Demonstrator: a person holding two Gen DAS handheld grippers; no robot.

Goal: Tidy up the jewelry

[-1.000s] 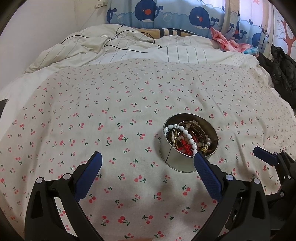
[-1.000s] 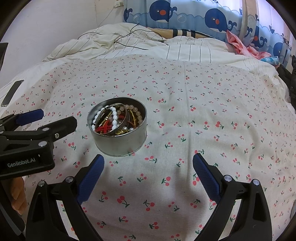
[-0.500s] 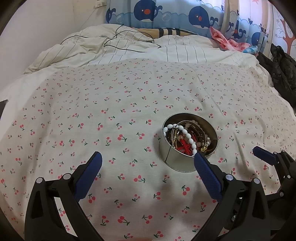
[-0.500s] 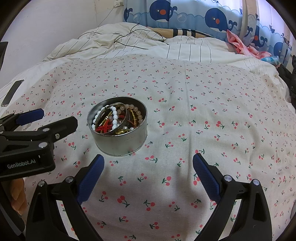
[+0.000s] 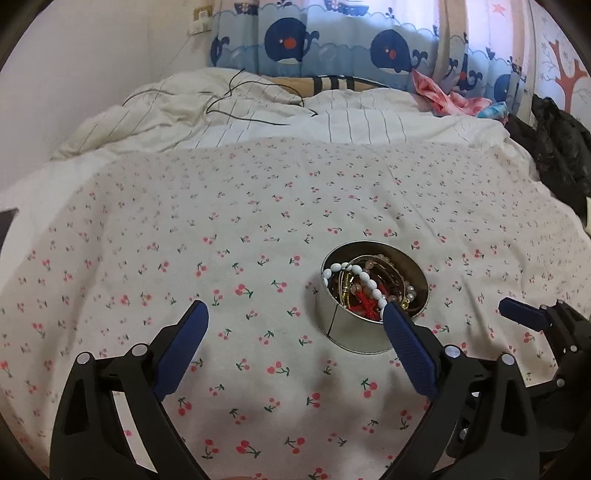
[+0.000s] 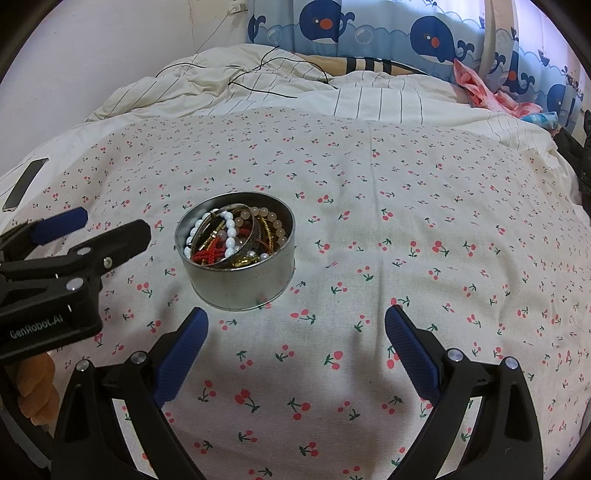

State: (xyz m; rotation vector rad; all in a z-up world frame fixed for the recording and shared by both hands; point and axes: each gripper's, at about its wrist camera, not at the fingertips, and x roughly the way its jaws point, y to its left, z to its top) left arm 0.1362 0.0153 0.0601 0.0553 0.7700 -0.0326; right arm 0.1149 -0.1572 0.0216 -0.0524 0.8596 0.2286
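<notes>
A round metal tin (image 6: 238, 258) stands upright on the cherry-print sheet (image 6: 406, 206) that covers the bed, toward the near edge and roughly midway between the left and right sides; its lid is off and it is full of jewelry. A white bead bracelet (image 6: 229, 230) drapes across the top of the heap, a red knotted cord piece (image 6: 210, 254) lies beneath it toward the near wall, a strand of pale peach beads (image 6: 271, 221) curves along the far wall, and gold-coloured chains and bangles (image 5: 388, 273) are tangled among them; finer detail cannot be told.

The left gripper (image 5: 295, 321) hangs above the sheet with its blue-padded fingers spread wide and nothing between them; in the left wrist view the tin sits just beyond its right finger (image 5: 404, 350), whose tip overlaps the tin's near rim in the picture, though contact cannot be told. The right gripper (image 6: 295, 325) is likewise spread wide and empty, with the tin just ahead of its left finger (image 6: 181, 354) and apart from it.

At the far edge of the sheet lies a striped white duvet (image 5: 258, 110) with a thin black cable (image 5: 255, 99) across it; a whale-print curtain (image 6: 369, 26) hangs behind; a phone (image 6: 24, 182) lies near the left edge.
</notes>
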